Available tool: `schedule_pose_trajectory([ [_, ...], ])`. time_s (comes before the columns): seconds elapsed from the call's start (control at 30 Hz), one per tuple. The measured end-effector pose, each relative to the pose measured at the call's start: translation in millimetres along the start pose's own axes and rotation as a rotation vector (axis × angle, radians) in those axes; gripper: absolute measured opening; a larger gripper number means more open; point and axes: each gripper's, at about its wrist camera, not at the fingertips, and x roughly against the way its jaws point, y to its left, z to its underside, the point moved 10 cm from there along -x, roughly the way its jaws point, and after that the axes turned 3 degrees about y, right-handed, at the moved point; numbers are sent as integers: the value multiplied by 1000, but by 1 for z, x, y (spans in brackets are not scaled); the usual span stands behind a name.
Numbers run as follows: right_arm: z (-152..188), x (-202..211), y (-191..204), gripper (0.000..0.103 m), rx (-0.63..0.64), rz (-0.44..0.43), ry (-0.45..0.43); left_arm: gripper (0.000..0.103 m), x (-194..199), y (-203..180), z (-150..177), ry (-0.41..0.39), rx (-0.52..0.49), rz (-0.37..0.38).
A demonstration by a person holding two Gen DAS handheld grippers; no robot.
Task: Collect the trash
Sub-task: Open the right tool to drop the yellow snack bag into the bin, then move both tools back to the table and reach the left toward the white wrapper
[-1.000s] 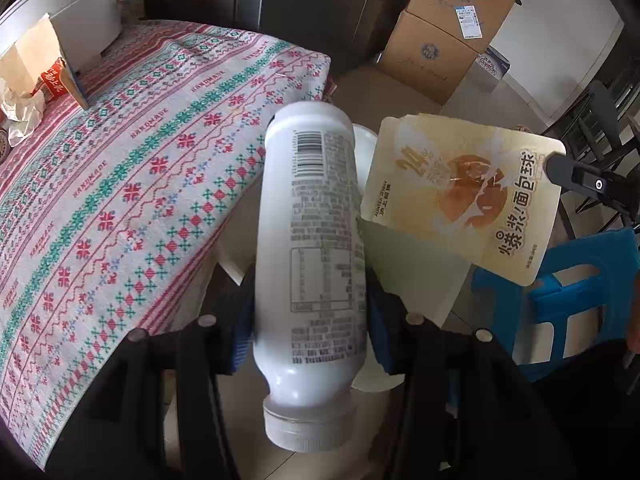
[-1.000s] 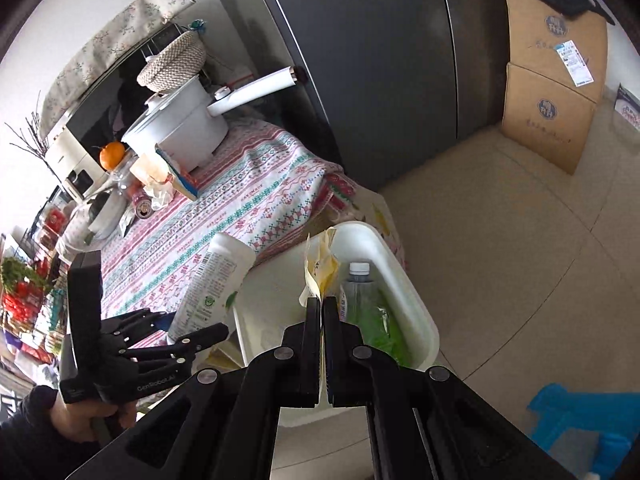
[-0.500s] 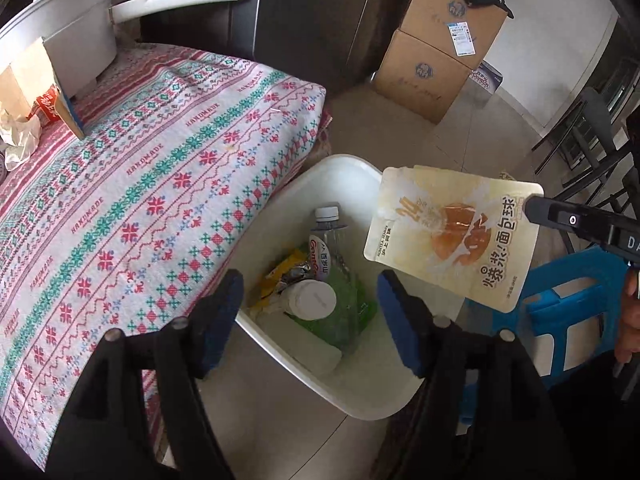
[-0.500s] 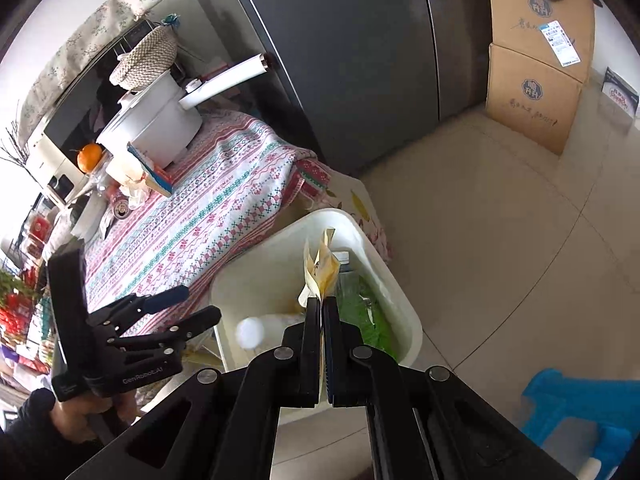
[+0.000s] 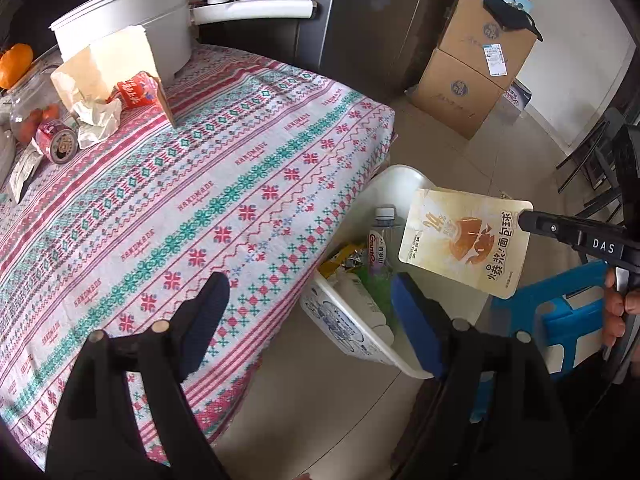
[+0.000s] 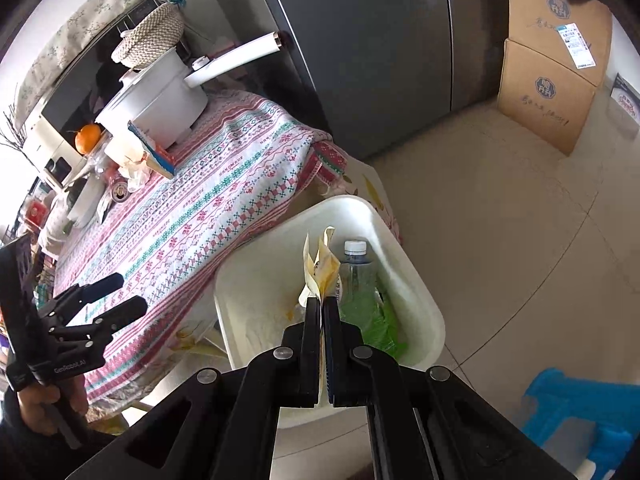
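The right tool (image 6: 322, 304) is pinching a yellow snack pouch (image 5: 464, 246) by one edge, its fingers pressed flat together on the film, and is holding it directly over the white trash bin (image 6: 424, 300) that is standing on the floor just off the desk's near corner. The left tool (image 5: 308, 320) is carrying nothing; its jaws are opening wide, with empty air between them, and it is hanging over the desk's edge beside the bin.

The step in hand looks like dropping the pouch. To do it well, the right tool should be lowering until the pouch's free end is inside the rim, then parting its fingers cleanly, because a light flat pouch can drift sideways and land on the floor. The bin is already holding a clear plastic bottle (image 6: 354, 268) with a green label and a white bottle (image 5: 356, 296), so the emptier side toward the desk is the better target.

Room is tight on one side: the patterned tablecloth (image 5: 200, 200) is overhanging the desk's edge right against the bin, and a blue stool (image 6: 580, 412) is standing near the bin's other side. Above the bin the space is open. More trash is lying at the desk's far corner: a crumpled tissue (image 5: 98, 120), a red can (image 5: 56, 142) and an open carton (image 5: 108, 64) beside the white pot (image 5: 128, 20).
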Motion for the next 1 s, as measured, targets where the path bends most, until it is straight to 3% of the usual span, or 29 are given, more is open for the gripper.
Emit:
schedule_pose_trajectory([
  [0.2, -5, -4, 8, 11, 2, 9, 1, 86, 16, 29, 5, -13, 52, -7],
  [0.27, -8, -4, 11, 38, -6, 9, -4, 89, 21, 37, 8, -19, 63, -15],
  [0.3, -9, -3, 14, 46, -11, 2, -11, 90, 24, 41, 9, -22, 67, -21],
  [0.33, -11, -1, 16, 62, -15, -4, -23, 91, 26, 45, 10, -23, 70, -28],
  [0.37, -13, 1, 20, 69, -13, -10, -34, 92, 28, 48, 11, -25, 72, -34],
  [0.57, -21, 6, 37, 77, 25, 9, -65, 93, 40, 65, 17, -34, 90, -53],
  [1.0, -40, -1, 105, 84, 148, 14, -99, 102, 60, 121, 24, -57, 172, -141],
])
